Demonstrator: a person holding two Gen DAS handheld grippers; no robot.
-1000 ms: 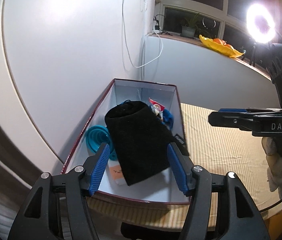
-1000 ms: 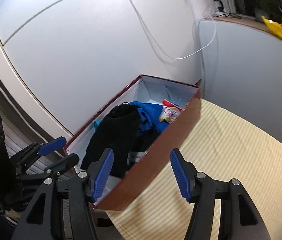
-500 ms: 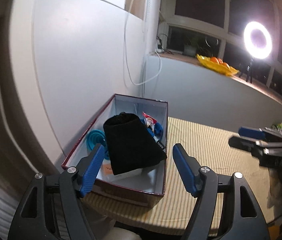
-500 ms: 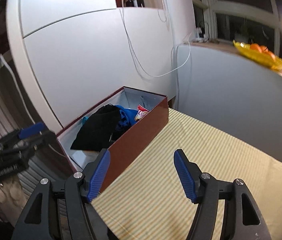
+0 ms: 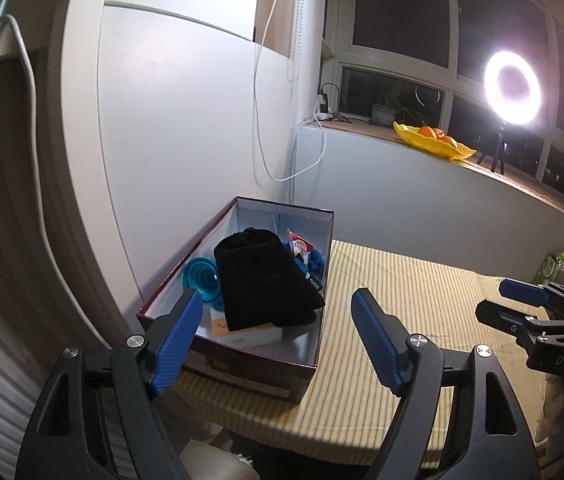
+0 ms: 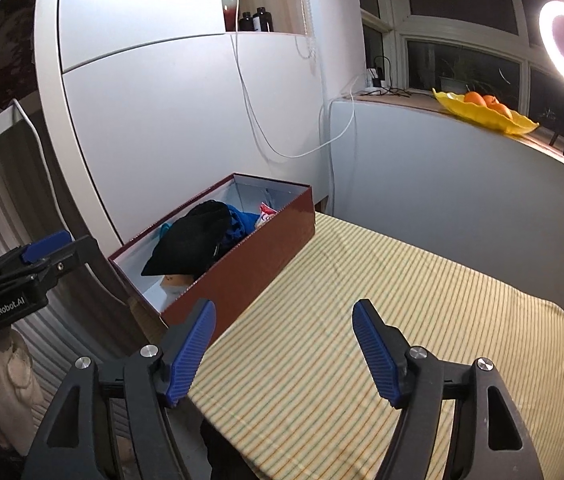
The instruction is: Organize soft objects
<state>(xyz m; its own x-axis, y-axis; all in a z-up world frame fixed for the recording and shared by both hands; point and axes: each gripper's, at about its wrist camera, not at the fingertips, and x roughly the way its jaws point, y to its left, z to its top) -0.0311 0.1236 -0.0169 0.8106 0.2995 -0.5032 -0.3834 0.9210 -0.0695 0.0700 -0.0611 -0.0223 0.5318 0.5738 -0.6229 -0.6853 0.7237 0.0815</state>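
Observation:
A dark red box [image 5: 242, 364] [image 6: 266, 252] with a white inside stands at the table's left corner by the wall. In it lie a black cloth pouch [image 5: 266, 280] [image 6: 194, 240], a blue cloth [image 5: 313, 262] [image 6: 242, 224], a teal funnel [image 5: 198, 276] and a snack packet [image 5: 299, 244] [image 6: 266, 214]. My left gripper [image 5: 278, 336] is open and empty, held back from the box's near end. My right gripper [image 6: 283, 348] is open and empty above the striped tablecloth [image 6: 361, 320], right of the box.
White cabinet panels and a hanging white cable [image 5: 266, 120] stand behind the box. A windowsill holds a yellow fruit dish [image 5: 433, 140] and a bright ring light [image 5: 511, 92]. The table's near edge drops off below both grippers.
Both grippers have pulled back and up from the box, so it looks smaller and farther. The black pouch stays in the box. Both stay open.

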